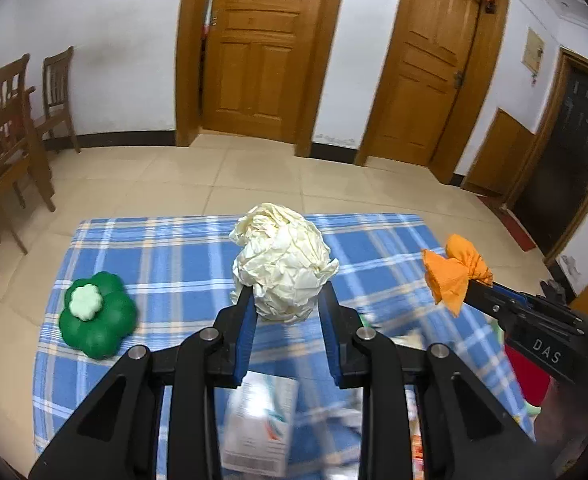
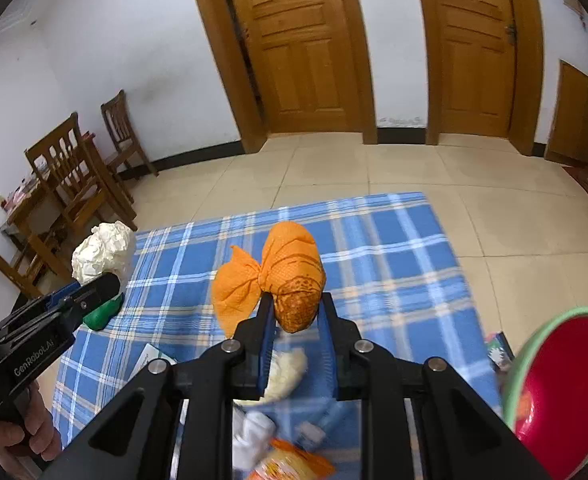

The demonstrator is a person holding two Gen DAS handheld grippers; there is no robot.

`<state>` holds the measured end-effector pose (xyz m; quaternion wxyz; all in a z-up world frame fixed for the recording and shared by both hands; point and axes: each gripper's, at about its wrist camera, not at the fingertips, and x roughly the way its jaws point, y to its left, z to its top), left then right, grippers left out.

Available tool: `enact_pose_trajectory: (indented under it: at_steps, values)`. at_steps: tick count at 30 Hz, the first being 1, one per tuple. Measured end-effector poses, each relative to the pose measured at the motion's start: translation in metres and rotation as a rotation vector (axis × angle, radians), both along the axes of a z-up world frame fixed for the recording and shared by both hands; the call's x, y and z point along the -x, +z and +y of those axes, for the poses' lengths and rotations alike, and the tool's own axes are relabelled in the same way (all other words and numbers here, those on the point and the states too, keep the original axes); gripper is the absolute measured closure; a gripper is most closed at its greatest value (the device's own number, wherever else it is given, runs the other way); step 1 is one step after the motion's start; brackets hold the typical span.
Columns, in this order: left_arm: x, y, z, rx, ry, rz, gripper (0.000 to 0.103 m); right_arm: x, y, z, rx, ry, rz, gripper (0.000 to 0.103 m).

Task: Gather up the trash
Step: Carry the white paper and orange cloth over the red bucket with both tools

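Your left gripper (image 1: 284,300) is clamped on the cream paper wad (image 1: 282,268), held clear above the blue plaid cloth (image 1: 166,264). Your right gripper (image 2: 296,312) is pinched on the orange wad (image 2: 290,276), its loose flap hanging off the left side, also up off the cloth. From the left wrist view the orange wad sits off to the right at about the same level. A green flower-shaped thing (image 1: 98,316) lies on the cloth at left. More litter is below both grippers, too blurred to name. A red bowl with a green rim (image 2: 562,388) is at lower right.
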<state>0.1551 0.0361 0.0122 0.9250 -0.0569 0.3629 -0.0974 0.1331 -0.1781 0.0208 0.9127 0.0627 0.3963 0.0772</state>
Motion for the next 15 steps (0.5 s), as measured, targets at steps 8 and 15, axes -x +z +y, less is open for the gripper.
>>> enact_pose_trajectory:
  at_steps: [8,15]
  values:
    - [0.024,0.017,-0.051,0.011,-0.093,-0.007,0.073,0.042,0.016,-0.049,-0.001,-0.091,-0.032,0.080]
    - [0.044,0.022,-0.096,0.025,-0.174,0.002,0.073,0.077,0.025,-0.097,0.010,-0.185,-0.051,0.079]
